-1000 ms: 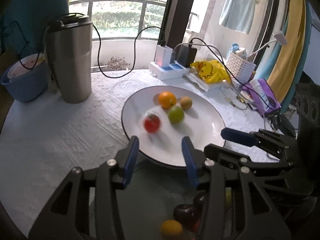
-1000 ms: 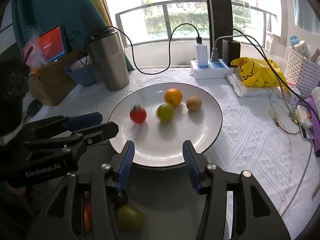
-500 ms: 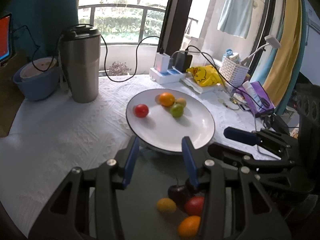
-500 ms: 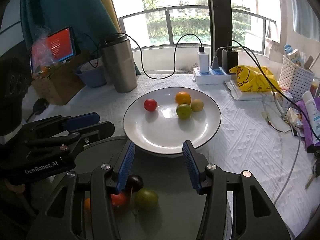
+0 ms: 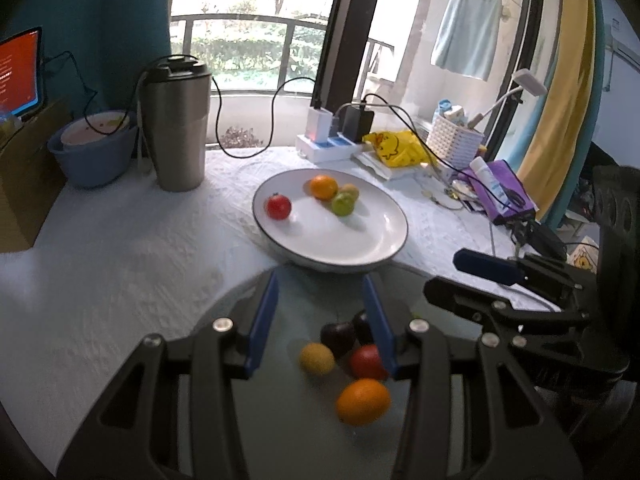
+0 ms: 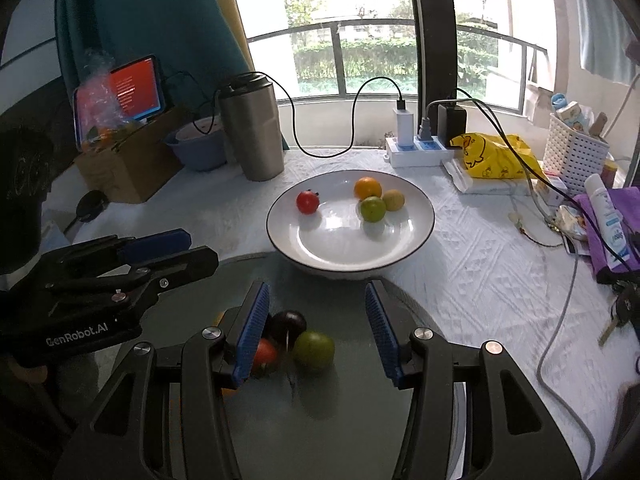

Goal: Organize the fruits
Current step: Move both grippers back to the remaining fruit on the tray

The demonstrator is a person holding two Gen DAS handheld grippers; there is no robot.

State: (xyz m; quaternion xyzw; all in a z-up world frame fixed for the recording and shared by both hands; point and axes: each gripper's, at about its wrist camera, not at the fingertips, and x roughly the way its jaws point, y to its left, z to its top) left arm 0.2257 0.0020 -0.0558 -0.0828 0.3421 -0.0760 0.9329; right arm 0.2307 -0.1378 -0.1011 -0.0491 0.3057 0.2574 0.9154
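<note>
From the left wrist camera, the left hand-held gripper (image 5: 318,320) hangs with its jaws parted and nothing between the pads, tilted down over a grey round tray (image 5: 280,420). Just under and to the right of its right finger lies a cluster of small fruit: a yellow one (image 5: 317,358), a dark plum (image 5: 338,337), a red one (image 5: 366,361) and an orange one (image 5: 362,401) nearest the camera. Ahead of the fingertips sits the white plate (image 5: 360,248) on the table (image 5: 100,248), holding four more fruits. These look light, round and smooth, so they will likely roll or squirt out; pinching across the widest middle, gently, seems safest. From the right wrist camera, the right hand-held gripper (image 6: 318,320) is likewise released and empty; a green fruit (image 6: 314,350) lies between its fingers and below them, the plum and a red tomato (image 6: 264,354) against its left finger.
</note>
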